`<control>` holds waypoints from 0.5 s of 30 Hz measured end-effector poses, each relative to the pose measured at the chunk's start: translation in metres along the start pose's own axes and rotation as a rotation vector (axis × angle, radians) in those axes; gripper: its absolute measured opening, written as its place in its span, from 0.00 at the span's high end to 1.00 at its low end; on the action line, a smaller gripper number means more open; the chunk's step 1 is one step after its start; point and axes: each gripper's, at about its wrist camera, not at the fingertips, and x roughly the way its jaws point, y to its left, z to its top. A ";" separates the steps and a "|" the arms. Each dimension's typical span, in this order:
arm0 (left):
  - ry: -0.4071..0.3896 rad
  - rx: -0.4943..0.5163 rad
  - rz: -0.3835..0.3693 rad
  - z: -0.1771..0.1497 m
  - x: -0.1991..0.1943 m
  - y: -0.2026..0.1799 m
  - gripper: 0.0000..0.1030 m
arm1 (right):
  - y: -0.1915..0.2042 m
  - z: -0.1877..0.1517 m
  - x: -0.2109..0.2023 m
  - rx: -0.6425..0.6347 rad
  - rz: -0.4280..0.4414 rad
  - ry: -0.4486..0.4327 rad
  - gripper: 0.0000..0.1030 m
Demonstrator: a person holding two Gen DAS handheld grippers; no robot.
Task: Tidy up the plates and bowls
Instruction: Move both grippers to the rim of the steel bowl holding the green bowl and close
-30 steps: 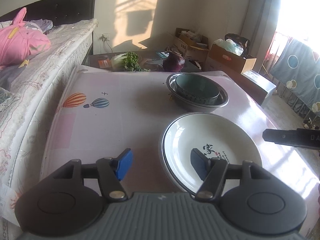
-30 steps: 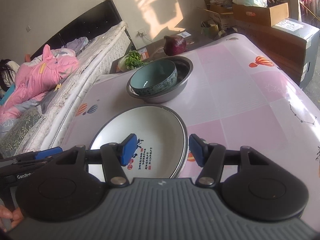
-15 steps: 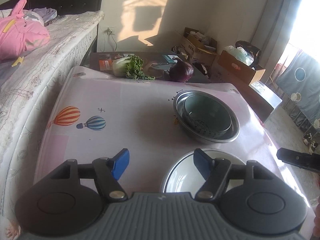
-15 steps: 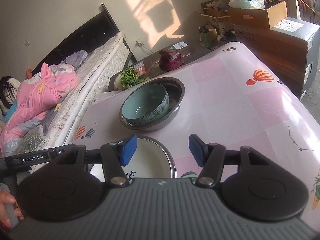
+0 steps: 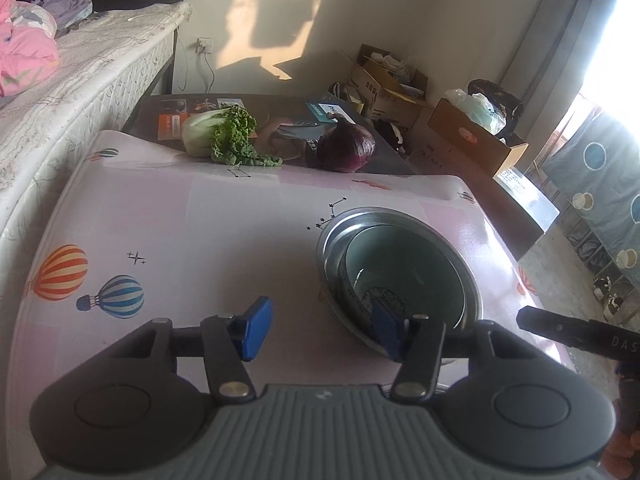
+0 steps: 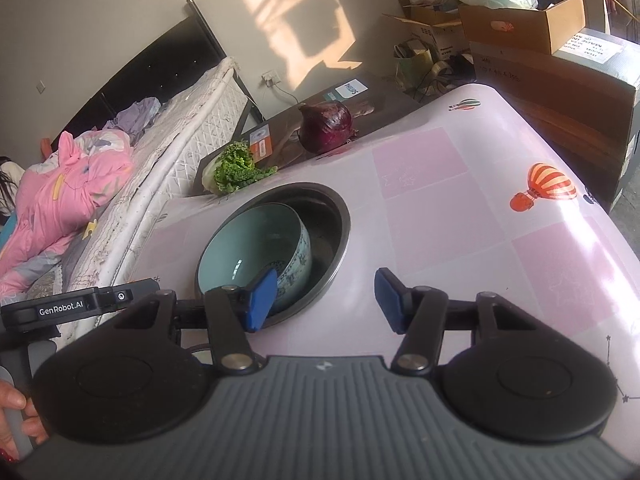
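Note:
A teal bowl (image 5: 404, 268) (image 6: 256, 246) sits tilted inside a steel bowl (image 5: 464, 264) (image 6: 336, 216) on the pink patterned table (image 5: 200, 216) (image 6: 460, 220). My left gripper (image 5: 320, 334) hovers at the steel bowl's near left rim, its right pad in front of the bowls; the jaws are closing and press on nothing. My right gripper (image 6: 326, 300) is at the near right rim, its left pad over the teal bowl's wall; its jaws are closing too, with only bare table between them. The white plate is almost hidden under the gripper bodies.
Beyond the table's far edge a leafy cabbage (image 5: 224, 136) (image 6: 236, 168) and a purple cabbage (image 5: 346, 146) (image 6: 326, 126) lie on a dark low surface. A bed (image 5: 80, 76) runs along the left. Cardboard boxes (image 6: 524, 20) stand at the right. A hand (image 6: 16, 408) holds the left gripper.
Both grippers have moved forward over the table, past the white plate, which has slid under them out of sight. The stacked bowls now lie right at the fingertips. Both jaws have narrowed a little.

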 end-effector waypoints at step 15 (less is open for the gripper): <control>0.088 -0.079 -0.018 0.013 0.048 0.015 0.72 | -0.011 0.014 0.061 0.061 0.036 0.072 0.68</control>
